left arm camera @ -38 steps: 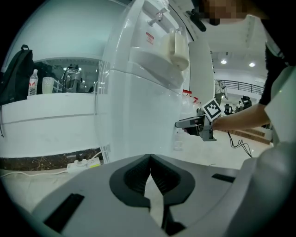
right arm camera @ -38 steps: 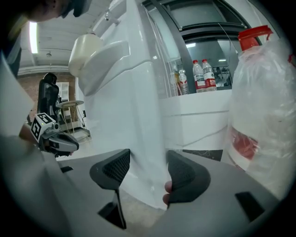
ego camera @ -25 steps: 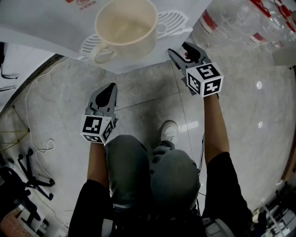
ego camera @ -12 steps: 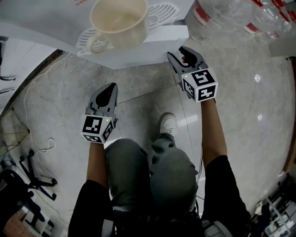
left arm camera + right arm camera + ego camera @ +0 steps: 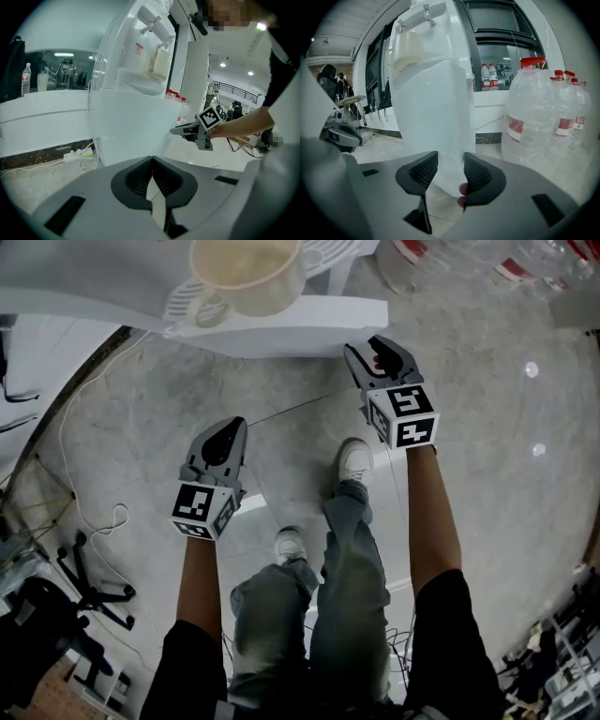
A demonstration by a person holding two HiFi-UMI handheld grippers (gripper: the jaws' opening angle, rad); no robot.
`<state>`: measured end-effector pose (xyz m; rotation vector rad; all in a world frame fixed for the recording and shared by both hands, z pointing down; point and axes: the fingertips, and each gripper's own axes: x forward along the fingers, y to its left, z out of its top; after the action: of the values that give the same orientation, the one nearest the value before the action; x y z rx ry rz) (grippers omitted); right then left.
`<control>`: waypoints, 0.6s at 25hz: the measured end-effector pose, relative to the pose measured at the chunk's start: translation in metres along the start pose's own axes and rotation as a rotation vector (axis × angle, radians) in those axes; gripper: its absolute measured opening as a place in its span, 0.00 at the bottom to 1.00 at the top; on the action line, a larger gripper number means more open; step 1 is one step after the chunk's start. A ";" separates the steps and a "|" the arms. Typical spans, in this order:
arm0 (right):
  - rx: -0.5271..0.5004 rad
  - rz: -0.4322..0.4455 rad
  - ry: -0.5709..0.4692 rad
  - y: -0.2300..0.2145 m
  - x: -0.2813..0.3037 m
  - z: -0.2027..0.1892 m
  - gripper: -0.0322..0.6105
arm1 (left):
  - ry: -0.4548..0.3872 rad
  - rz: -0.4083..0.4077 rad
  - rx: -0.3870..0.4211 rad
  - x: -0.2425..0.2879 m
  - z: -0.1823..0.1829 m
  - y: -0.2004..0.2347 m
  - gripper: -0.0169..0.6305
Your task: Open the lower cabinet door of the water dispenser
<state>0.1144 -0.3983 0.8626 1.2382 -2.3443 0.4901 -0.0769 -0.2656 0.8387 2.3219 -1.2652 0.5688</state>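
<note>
**At 12 o'clock, an upright dispenser with its lower door shut**

In the head view the water dispenser (image 5: 281,329) fills the 12 o'clock edge. It stands upright on the stone floor (image 5: 487,456), long axis vertical, with its front turned toward 6 o'clock and the person (image 5: 347,615). A cream cup (image 5: 246,273) sits on the drip tray (image 5: 183,306). Below it is the lower cabinet door (image 5: 436,131), a smooth white panel, taller than wide, that appears shut against the body.

The right gripper (image 5: 380,351) is at 1 o'clock, near the dispenser's front right corner, aimed toward 12 o'clock and tilted down. Its jaws have just been closing but stand apart. In the right gripper view the cabinet's vertical corner edge shows through the gap, beyond the pads, and neither pad presses on anything.

The left gripper (image 5: 227,432) is at 10 o'clock, close to centre and apart from the dispenser, also aimed toward 12 o'clock. Its jaws are pressed together with nothing between them.

Large red-capped water bottles (image 5: 534,117) stand at 3 o'clock in the right gripper view. A white power strip (image 5: 77,153) lies on the floor at 8 o'clock in the left gripper view.
</note>
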 end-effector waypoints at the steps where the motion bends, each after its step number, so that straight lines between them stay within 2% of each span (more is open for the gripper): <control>1: 0.006 -0.008 0.008 0.004 -0.004 0.000 0.34 | 0.007 -0.004 -0.004 -0.007 -0.001 -0.002 0.05; 5: 0.047 0.004 0.061 0.032 -0.023 -0.009 0.35 | 0.042 -0.013 -0.011 -0.039 -0.007 -0.009 0.05; 8: 0.030 0.021 0.086 0.049 -0.041 -0.017 0.35 | 0.055 -0.026 -0.009 -0.056 -0.009 -0.025 0.05; 12: -0.015 0.034 0.089 0.078 -0.063 -0.036 0.35 | 0.071 -0.034 0.014 -0.066 -0.014 -0.044 0.05; 15: -0.001 0.046 0.070 0.094 -0.073 -0.044 0.34 | 0.063 -0.021 0.013 -0.071 -0.014 -0.055 0.05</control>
<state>0.0813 -0.2765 0.8509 1.1505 -2.3187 0.5386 -0.0673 -0.1831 0.8024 2.3071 -1.2105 0.6397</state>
